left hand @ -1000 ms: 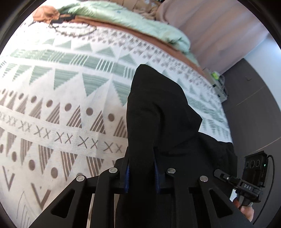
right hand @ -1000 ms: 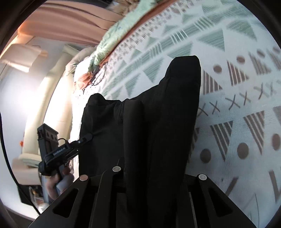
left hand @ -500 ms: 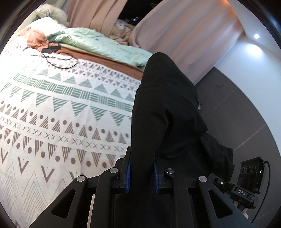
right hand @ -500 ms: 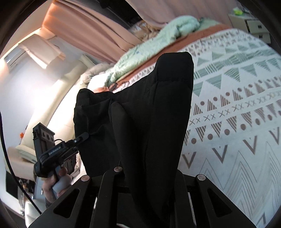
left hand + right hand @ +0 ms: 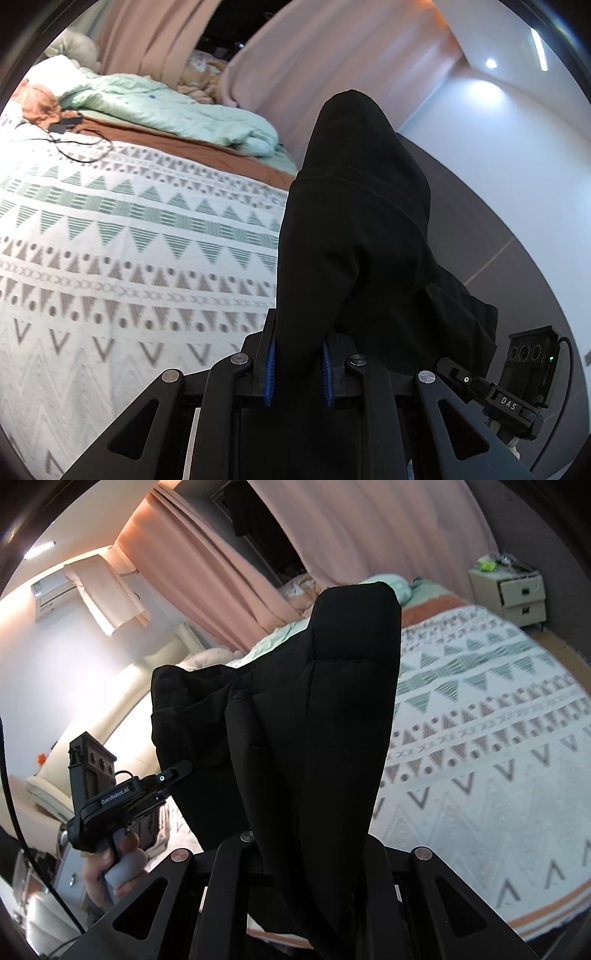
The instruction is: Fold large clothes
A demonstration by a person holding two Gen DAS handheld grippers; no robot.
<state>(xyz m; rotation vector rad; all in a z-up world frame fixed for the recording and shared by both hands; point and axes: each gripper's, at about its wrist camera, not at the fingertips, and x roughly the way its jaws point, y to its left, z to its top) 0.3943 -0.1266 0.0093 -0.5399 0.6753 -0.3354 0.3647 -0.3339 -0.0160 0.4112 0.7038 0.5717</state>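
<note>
Left gripper (image 5: 298, 369): blue pads clamped on a bunched edge of the black garment (image 5: 354, 236), cloth pinched tight between them and rising in a peak in front of the lens. Right gripper (image 5: 295, 853): fingertips hidden under the cloth, but the fabric emerges from between the jaws and hangs from them, so closed on the same garment; a tall fold stands up ahead of it. Both tools point slightly downward toward the bed. In the right wrist view the left tool shows at lower left, held pistol-style by a hand (image 5: 110, 867) wrapped round its grey grip, its finger tip buried in the garment's far edge. Garment is stretched in the air between the two tools, held up clear of the bedspread (image 5: 110, 258), sagging in dark folds in the middle. Beyond it, the white spread with green and brown triangles, dots and crosses covers the bed. Farther back a crumpled pale green duvet (image 5: 177, 110) lies over a brown sheet; a black cable (image 5: 74, 147) trails nearby. A cream bedside cabinet (image 5: 517, 590), both drawers closed, small items on top, too small to tell. Pink curtains (image 5: 221, 572) at the rear.
</note>
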